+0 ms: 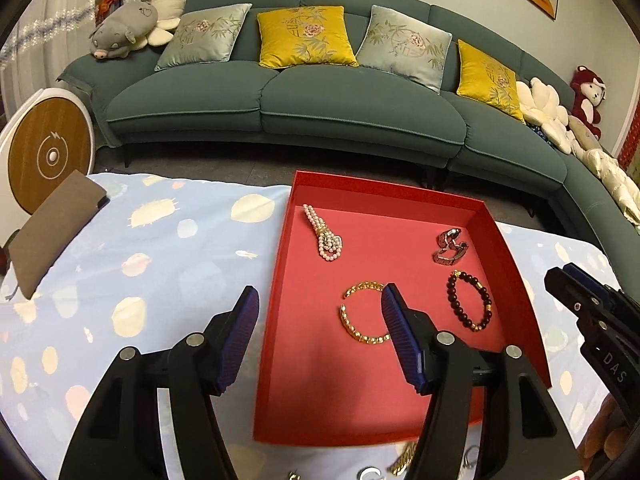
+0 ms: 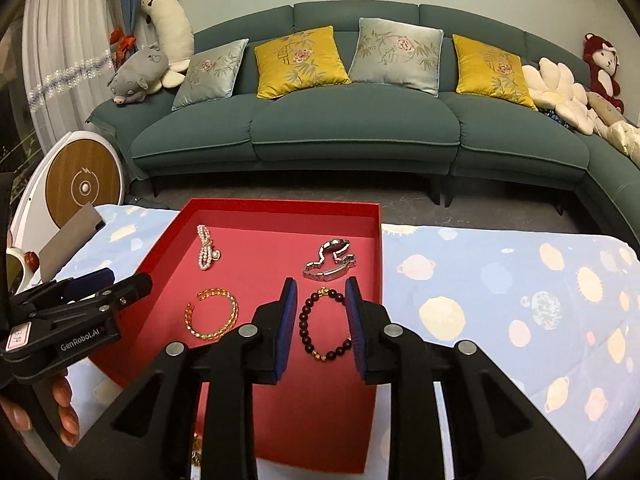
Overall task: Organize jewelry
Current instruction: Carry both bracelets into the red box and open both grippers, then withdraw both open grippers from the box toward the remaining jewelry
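Jewelry lies in a shallow red cardboard tray [image 2: 362,248] on the planet-print tabletop [image 2: 500,300]: gold bangle [image 2: 212,316], dark bead bracelet [image 2: 326,326], silver watch [image 2: 330,262], pearl strand [image 2: 206,252]. Left tongs [image 1: 316,312] gape empty over the tray's left wall; right tongs [image 2: 322,304] hang part-open, empty, above the beads. Next probably fetches loose pieces near the tray's front edge.

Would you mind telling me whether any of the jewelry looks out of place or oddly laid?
Four pieces lie apart in the red tray. The silver watch sits crumpled, band folded. A gold chain lies outside the tray on the cloth at its near edge.
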Tool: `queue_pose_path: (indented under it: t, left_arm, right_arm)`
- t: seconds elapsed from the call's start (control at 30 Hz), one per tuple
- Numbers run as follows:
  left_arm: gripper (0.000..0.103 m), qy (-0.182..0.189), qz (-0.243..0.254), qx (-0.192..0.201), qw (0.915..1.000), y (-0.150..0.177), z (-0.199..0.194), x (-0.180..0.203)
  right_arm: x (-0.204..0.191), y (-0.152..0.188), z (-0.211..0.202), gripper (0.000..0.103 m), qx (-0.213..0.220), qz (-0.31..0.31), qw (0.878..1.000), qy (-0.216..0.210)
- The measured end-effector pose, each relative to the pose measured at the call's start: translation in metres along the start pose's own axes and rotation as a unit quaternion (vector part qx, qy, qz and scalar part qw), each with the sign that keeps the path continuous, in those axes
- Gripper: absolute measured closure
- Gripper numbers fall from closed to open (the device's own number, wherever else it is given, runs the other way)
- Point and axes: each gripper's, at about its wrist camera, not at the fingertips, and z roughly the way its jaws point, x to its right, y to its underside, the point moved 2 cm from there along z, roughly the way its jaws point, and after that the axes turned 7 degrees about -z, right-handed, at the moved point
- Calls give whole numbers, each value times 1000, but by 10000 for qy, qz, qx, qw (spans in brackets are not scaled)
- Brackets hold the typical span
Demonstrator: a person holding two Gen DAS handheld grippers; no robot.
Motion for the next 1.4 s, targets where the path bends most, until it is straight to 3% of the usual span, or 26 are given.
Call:
queue_pose_path:
  t: [0.07,0.13,0.23,0.4,0.5,0.87,1.4]
  left_arm:
    - [42,-62,47,74,9999,6,-23,-5]
    - [42,-150,103,135,9997,16,-44,-10]
    - [42,-194,117,254,9994,36,-74,-22]
    - [42,-137,-142,43,9998,75,-101,-47]
    - [42,-100,-315,-10,9995,95,-107,-57]
    - [42,-8,208,-428,9989,136,-82,-46]
    - [42,-47,295,-531,9981,139,-44,-27]
  right_arm:
    - [0,3,-24,64,84,-10,10000,29]
    - [-1,11,-47,64,109,34,9999,20]
    - [-2,30,-82,55,197,177,9996,21]
    - [-5,62,-114,55,150,520,9982,-270]
    - [-16,81,-126,55,128,418,9987,-269]
    - [-50,114,-116,55,-198,-136,9990,-377]
    - [-53,123,-101,55,-417,-151,9983,-376]
